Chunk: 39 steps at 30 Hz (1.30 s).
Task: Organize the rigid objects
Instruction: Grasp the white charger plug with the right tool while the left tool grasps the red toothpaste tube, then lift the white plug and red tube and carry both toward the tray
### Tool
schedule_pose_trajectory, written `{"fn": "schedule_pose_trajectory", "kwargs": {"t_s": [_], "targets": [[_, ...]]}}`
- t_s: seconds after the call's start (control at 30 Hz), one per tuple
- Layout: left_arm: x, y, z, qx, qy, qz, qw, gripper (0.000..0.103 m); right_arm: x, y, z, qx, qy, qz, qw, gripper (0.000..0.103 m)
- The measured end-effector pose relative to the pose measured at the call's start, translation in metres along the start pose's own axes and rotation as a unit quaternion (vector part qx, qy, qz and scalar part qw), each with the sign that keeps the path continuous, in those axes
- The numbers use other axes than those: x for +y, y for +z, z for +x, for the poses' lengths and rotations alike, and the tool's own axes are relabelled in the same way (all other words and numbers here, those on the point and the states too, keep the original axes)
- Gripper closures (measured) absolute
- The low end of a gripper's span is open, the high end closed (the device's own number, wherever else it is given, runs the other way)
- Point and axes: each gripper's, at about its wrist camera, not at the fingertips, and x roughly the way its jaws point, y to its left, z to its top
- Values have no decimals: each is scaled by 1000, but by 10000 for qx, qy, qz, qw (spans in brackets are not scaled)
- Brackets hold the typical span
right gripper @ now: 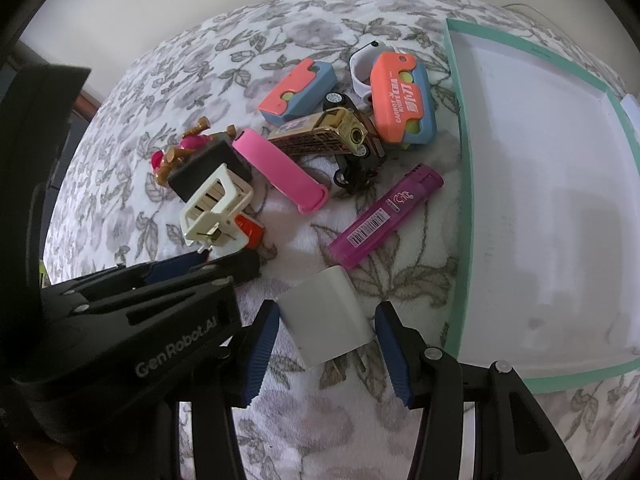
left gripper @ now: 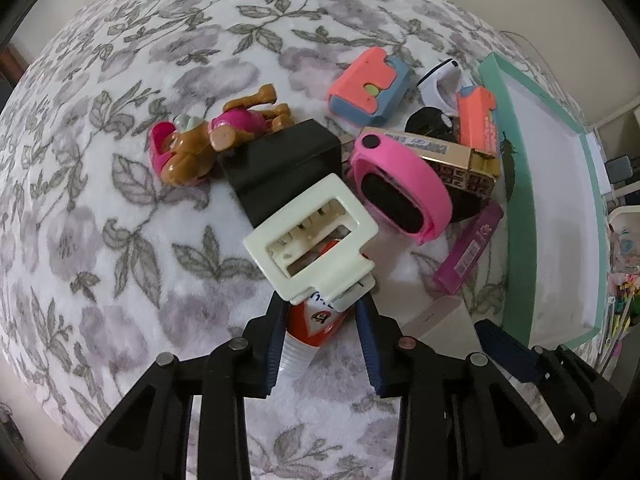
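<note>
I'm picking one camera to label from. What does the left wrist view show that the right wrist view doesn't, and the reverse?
Only the left wrist view: the red-and-white tube between the left hand-held gripper fingers, and the pink watch's dark screen.

Only the right wrist view: the white charger block between the right hand-held gripper fingers, the black toy car, and the whole purple lighter.

Both: cream hair claw clip, brown dog figure, teal-rimmed tray.

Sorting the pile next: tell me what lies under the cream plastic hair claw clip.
Under the cream plastic hair claw clip lies a red-and-white tube, showing through its opening and below it. The tube's top end is covered; part of its label is hidden.
</note>
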Motion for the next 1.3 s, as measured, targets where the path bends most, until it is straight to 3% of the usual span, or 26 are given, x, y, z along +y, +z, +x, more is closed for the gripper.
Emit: {"fn": "schedule_pose_trajectory", "kwargs": {"t_s": [0.3,0.43,0.83,0.9,1.3], "targets": [[6,1,8,418,313,-374,9979,68,14,0,9,51,-139,-360,9992,48],[1,6,12,401,212,-460,9979,68,19,1,19,157,-331,-435,9984,48],[-14,11,6,222,491,-185,9984,68,38,-2,30,129,-850,-910,9921,53],[-16,10,3,223,474,-202,9984,70,34,-5,28,131,-863,-884,9922,57],[-3,4,-12,232,297,-284,9989,71,10,3,10,101,-452,-352,9983,57]]}}
